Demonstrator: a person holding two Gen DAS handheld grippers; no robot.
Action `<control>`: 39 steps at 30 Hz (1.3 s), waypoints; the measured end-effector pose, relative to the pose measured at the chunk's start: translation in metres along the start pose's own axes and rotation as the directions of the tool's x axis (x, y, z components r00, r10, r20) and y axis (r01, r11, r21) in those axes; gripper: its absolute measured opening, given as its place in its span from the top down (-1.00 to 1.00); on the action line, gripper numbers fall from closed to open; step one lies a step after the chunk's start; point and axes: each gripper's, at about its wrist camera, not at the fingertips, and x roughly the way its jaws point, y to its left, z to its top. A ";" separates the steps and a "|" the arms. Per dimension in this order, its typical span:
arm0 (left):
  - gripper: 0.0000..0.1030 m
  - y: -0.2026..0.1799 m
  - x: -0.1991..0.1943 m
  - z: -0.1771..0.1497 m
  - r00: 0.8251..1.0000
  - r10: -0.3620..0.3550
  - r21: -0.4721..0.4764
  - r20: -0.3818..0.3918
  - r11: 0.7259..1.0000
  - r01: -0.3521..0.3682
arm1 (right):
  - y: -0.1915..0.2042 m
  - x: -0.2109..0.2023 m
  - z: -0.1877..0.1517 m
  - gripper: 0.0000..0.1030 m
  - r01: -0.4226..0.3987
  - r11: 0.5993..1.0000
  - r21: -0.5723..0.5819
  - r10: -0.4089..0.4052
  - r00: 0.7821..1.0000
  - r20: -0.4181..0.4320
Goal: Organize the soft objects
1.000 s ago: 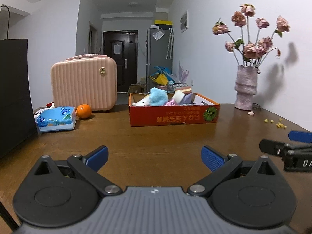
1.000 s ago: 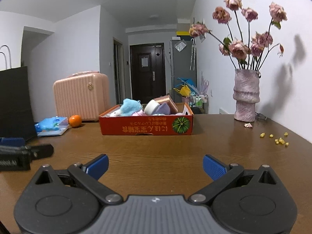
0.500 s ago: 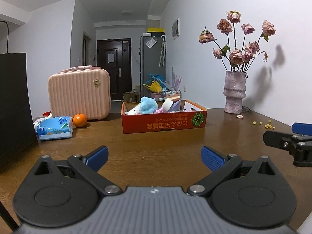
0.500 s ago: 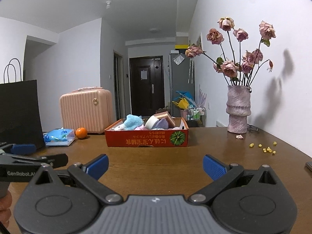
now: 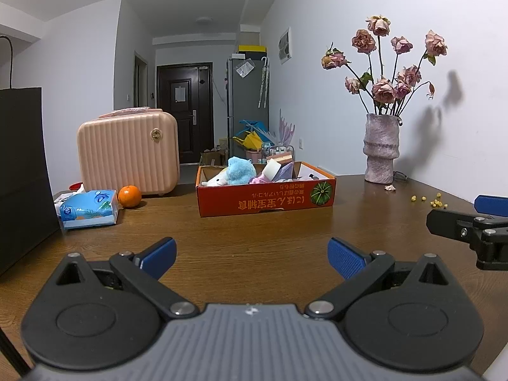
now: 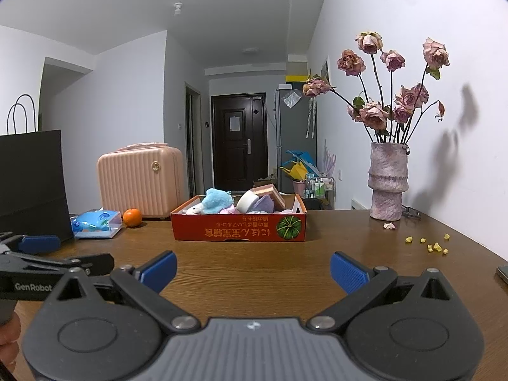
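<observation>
Fingers of left gripper (image 5: 252,255) spread wide (empty), right gripper (image 6: 253,270) likewise, both above wooden table (image 5: 270,241).

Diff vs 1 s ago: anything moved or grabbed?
Both grippers, left and right, pulled back from the red box and rose slightly; it looks smaller now. Nothing grabbed or released; jaws open, empty throughout. Box contents, orange, tissue pack and vase unchanged.
</observation>
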 end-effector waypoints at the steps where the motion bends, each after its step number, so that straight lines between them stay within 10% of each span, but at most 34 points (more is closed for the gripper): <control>1: -1.00 0.000 0.000 0.000 1.000 0.000 0.000 0.001 1.000 0.000 | 0.000 0.000 0.000 -1.00 0.000 1.000 0.000 0.000 1.000 0.000; 39: -1.00 0.001 0.001 -0.002 1.000 -0.002 0.000 0.002 1.000 0.002 | 0.001 -0.001 0.003 -1.00 0.006 1.000 -0.007 -0.006 1.000 0.001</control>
